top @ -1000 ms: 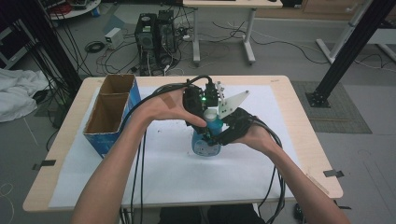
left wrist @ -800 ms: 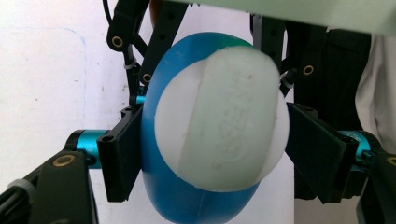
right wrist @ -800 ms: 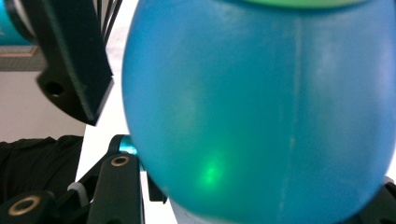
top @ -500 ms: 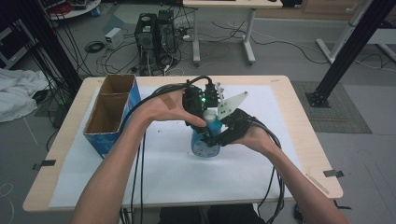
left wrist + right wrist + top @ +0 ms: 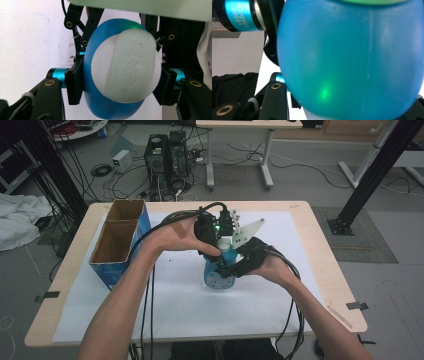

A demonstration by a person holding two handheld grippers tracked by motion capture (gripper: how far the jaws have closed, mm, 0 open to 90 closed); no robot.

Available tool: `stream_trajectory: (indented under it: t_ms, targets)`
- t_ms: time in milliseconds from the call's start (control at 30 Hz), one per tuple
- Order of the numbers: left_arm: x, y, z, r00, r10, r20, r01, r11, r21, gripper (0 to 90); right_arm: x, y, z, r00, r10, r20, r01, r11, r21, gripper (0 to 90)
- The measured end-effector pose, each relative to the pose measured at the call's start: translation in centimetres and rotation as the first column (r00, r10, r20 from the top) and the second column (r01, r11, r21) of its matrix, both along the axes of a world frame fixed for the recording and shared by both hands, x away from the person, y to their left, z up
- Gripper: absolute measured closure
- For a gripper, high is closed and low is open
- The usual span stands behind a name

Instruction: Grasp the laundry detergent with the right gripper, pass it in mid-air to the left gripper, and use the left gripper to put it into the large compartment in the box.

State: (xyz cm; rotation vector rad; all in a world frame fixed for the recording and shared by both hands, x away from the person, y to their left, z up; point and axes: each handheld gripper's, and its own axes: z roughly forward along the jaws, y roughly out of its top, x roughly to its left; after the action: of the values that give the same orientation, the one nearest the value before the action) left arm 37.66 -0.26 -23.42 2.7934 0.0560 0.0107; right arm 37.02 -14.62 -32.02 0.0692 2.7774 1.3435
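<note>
The blue bottle (image 5: 218,270) stands upright mid-table on the white sheet (image 5: 175,300). The left gripper (image 5: 117,85) comes down from above, its jaws pressed against either side of the white cap (image 5: 125,72), apparently to twist it. The right gripper (image 5: 235,267) meets the body from the near right; by my judgement it steadies the bottle, but I cannot tell its jaw state. A cardboard box (image 5: 117,245) sits well apart, far left.
</note>
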Motion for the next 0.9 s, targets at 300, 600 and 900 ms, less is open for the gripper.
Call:
stream_trajectory:
  t_ms: [300, 600, 900]
  targets:
    - [-0.14, 0.25, 0.11, 1.0000, 0.010, -0.001, -0.010, 0.9999, -0.004, 37.4, 0.03, 0.16, -0.09, 0.9999, 0.008, -0.008, -0.008, 1.000, 0.023, 46.1]
    - [-0.19, 0.16, 0.08, 0.9999, 0.013, -0.002, -0.013, 0.9999, -0.006, 37.4, -0.02, 0.11, -0.20, 0.9999, 0.010, -0.007, -0.010, 1.000, 0.028, 45.0]
    - [-0.21, 0.23, -0.16, 0.9996, 0.027, -0.010, -0.027, 0.9995, -0.016, 37.4, -0.08, 0.05, -0.43, 0.9999, 0.009, -0.009, -0.009, 1.000, 0.025, 43.4]
